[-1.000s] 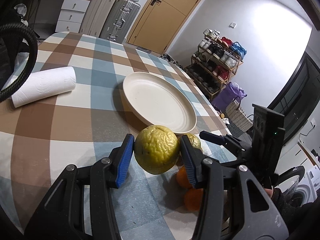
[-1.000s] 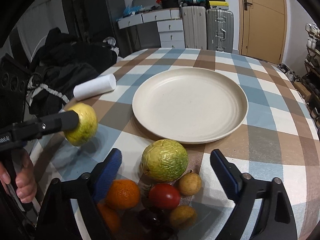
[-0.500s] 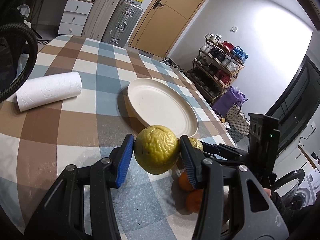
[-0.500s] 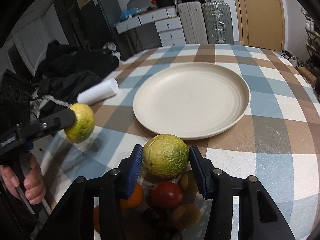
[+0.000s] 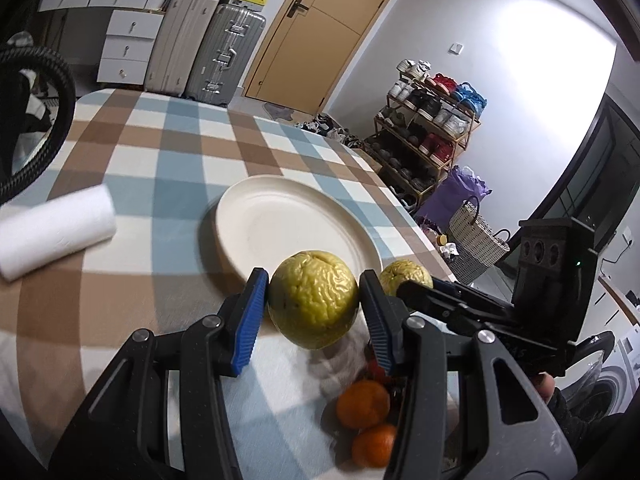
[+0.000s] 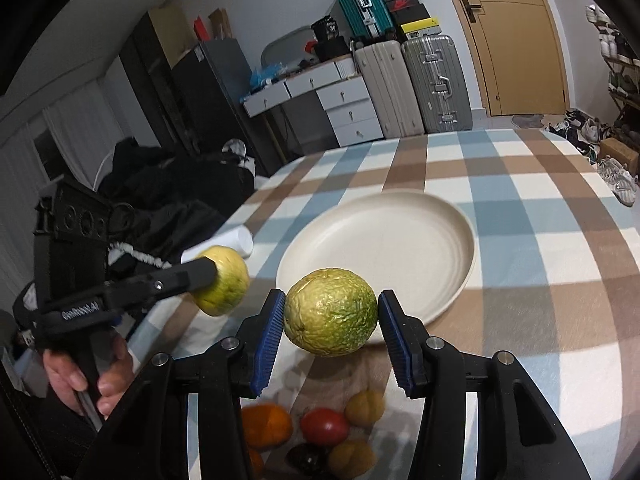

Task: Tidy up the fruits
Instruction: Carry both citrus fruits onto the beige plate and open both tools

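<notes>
— Left wrist view first: which step was in hand?

— A carry, by the look of it. A wrinkled yellow fruit (image 5: 313,299) was held clenched between the blue pads of the left gripper (image 5: 312,312), lifted clear of the cloth at lower centre of the frame. In the right wrist view a greener wrinkled fruit (image 6: 330,317) was clamped the same way by the right gripper (image 6: 330,334), also raised. The cream plate (image 6: 460,240) lay bare beyond both, at centre frame.

— And what was left behind?

— A small heap at the bottom edge of the right wrist view: an orange fruit (image 6: 266,426), a red tomato-like fruit (image 6: 325,426), two small yellow ones and something dark, all blurred. Two oranges (image 5: 363,404) were seen at lower right of the left wrist view.

— What was called for next?

— Probably both fruits were to be brought over the plate, lowered until seated, then released one at a time; being round, they could be expected to roll unless set down inside the rim.

— The surface and room?

— A table under a checked cloth (image 5: 168,168) of blue, brown and white, with a white paper roll (image 5: 52,236) at mid left. Suitcases (image 5: 224,60), white drawers and a tan door were seen at upper centre, a shoe rack (image 5: 432,128) at right.
</notes>
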{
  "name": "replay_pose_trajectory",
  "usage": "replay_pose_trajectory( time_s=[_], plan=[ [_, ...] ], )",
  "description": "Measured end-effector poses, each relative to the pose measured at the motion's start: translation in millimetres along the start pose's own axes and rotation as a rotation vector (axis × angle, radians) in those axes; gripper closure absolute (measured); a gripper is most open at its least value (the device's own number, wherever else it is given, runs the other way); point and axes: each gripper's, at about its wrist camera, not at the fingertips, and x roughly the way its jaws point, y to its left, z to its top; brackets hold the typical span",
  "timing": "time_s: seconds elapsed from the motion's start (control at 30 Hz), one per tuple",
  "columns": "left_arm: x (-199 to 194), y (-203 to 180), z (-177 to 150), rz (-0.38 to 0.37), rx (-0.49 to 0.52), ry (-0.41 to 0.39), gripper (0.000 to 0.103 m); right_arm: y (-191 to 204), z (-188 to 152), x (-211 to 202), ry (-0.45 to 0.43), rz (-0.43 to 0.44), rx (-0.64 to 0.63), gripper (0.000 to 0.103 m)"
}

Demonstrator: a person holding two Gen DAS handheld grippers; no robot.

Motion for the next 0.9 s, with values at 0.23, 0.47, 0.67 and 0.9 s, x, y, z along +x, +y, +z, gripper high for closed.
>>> replay_pose_trajectory(
  time_s=[0.23, 0.47, 0.67, 0.9],
  plan=[
    [35.0, -2.1, 37.2, 0.011, -0.001, -0.001, 0.059, -32.1, 44.9, 13.2, -0.008, 0.032, 0.055, 0.054],
    [86.9, 12.4, 78.4, 0.054, -0.02, 0.015, 0.059, -62.9, 89.2, 56.8, 0.036, 0.067, 0.104, 0.054],
    [135.8, 26.7, 93.5, 0.07, -0.021, 0.074, 0.059, -86.0, 107.0, 103.6, 0.106, 0.102, 0.16, 0.054],
    [169.2, 40.3, 95.8, 0.091, -0.037, 0.102, 0.059, -104.6, 104.3, 138.4, 0.181, 0.116, 0.224, 0.054]
  ],
)
